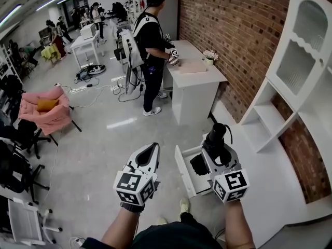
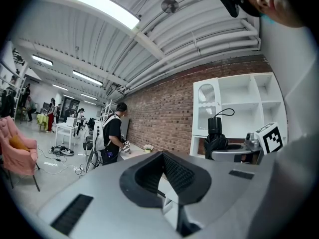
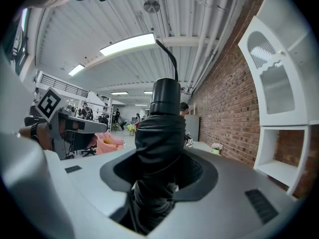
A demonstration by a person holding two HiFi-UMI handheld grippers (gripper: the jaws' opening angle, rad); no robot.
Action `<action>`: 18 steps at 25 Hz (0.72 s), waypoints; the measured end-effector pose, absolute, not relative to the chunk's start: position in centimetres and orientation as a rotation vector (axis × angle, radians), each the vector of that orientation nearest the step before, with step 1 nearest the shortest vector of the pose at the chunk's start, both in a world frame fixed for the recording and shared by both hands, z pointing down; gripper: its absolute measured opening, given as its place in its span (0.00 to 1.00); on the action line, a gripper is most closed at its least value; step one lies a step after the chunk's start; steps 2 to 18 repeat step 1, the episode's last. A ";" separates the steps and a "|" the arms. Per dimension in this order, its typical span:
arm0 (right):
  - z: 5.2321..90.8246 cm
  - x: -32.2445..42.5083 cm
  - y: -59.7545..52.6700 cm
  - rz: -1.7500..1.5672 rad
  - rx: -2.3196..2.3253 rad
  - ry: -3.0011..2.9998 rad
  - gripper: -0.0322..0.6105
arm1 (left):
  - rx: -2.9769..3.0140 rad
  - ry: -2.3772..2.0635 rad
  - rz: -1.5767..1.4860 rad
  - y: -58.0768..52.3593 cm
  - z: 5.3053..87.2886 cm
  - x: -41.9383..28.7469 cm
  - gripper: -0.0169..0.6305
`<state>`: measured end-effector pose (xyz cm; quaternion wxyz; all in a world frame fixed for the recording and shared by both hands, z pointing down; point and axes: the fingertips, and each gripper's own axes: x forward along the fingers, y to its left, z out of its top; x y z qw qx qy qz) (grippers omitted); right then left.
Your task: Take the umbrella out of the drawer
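A black folded umbrella (image 1: 217,135) stands upright between the jaws of my right gripper (image 1: 212,150), which is shut on it. It hangs above the open white drawer (image 1: 182,173) at my feet. In the right gripper view the umbrella (image 3: 160,133) fills the gap between the pads, its handle and wrist cord pointing up. My left gripper (image 1: 153,146) is held level to the left of the drawer, with its jaws together and nothing in them. The left gripper view shows the pads (image 2: 175,171) meeting at the tip, with the umbrella (image 2: 215,136) off to the right.
A white shelf unit (image 1: 290,87) stands against the brick wall on the right. A person in black (image 1: 151,40) works at a white desk (image 1: 197,79) with a flower pot (image 1: 209,57). A pink armchair (image 1: 44,110) and black office chairs (image 1: 15,160) stand to the left.
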<state>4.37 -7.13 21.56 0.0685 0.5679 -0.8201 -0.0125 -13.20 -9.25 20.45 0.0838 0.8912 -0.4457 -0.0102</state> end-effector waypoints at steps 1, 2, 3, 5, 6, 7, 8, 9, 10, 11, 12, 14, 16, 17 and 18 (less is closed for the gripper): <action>21.5 4.4 -7.2 -0.039 1.710 -2.469 0.33 | 2.659 -1.330 -0.030 -9.3 20.4 -13.2 0.04; 21.5 4.4 -7.2 -0.039 1.710 -2.469 0.33 | 2.659 -1.330 -0.030 -9.3 20.4 -13.2 0.04; 21.5 4.4 -7.2 -0.039 1.710 -2.469 0.33 | 2.659 -1.330 -0.030 -9.3 20.4 -13.2 0.04; 21.5 4.4 -7.2 -0.039 1.710 -2.469 0.33 | 2.659 -1.330 -0.030 -9.3 20.4 -13.2 0.04; 21.5 4.4 -7.2 -0.039 1.710 -2.469 0.33 | 2.659 -1.330 -0.030 -9.3 20.4 -13.2 0.04; 21.5 4.4 -7.2 -0.039 1.710 -2.469 0.33 | 2.659 -1.330 -0.030 -9.3 20.4 -13.2 0.04; 21.5 4.4 -7.2 -0.039 1.710 -2.469 0.33 | 2.659 -1.330 -0.030 -9.3 20.4 -13.2 0.04; 21.5 4.4 -7.2 -0.039 1.710 -2.469 0.33 | 2.659 -1.330 -0.030 -9.3 20.4 -13.2 0.04; 21.5 4.4 -7.2 -0.039 1.710 -2.469 0.33 | 2.659 -1.330 -0.030 -9.3 20.4 -13.2 0.04; 21.5 4.4 -7.2 -0.039 1.710 -2.469 0.33 | 2.659 -1.330 -0.030 -9.3 20.4 -13.2 0.04; 21.5 4.4 -7.2 -0.039 1.710 -2.469 0.33 | 2.659 -1.330 -0.030 -9.3 20.4 -13.2 0.04; 21.5 4.4 -7.2 -0.039 1.710 -2.469 0.33 | 2.659 -1.330 -0.030 -9.3 20.4 -13.2 0.04; 21.5 4.4 -7.2 -0.039 1.710 -2.469 0.33 | 2.659 -1.330 -0.030 -9.3 20.4 -13.2 0.04; 21.5 4.4 -7.2 -0.039 1.710 -2.469 0.33 | 2.659 -1.330 -0.030 -9.3 20.4 -13.2 0.04; 21.5 4.4 -7.2 -0.039 1.710 -2.469 0.33 | 2.659 -1.330 -0.030 -9.3 20.4 -13.2 0.04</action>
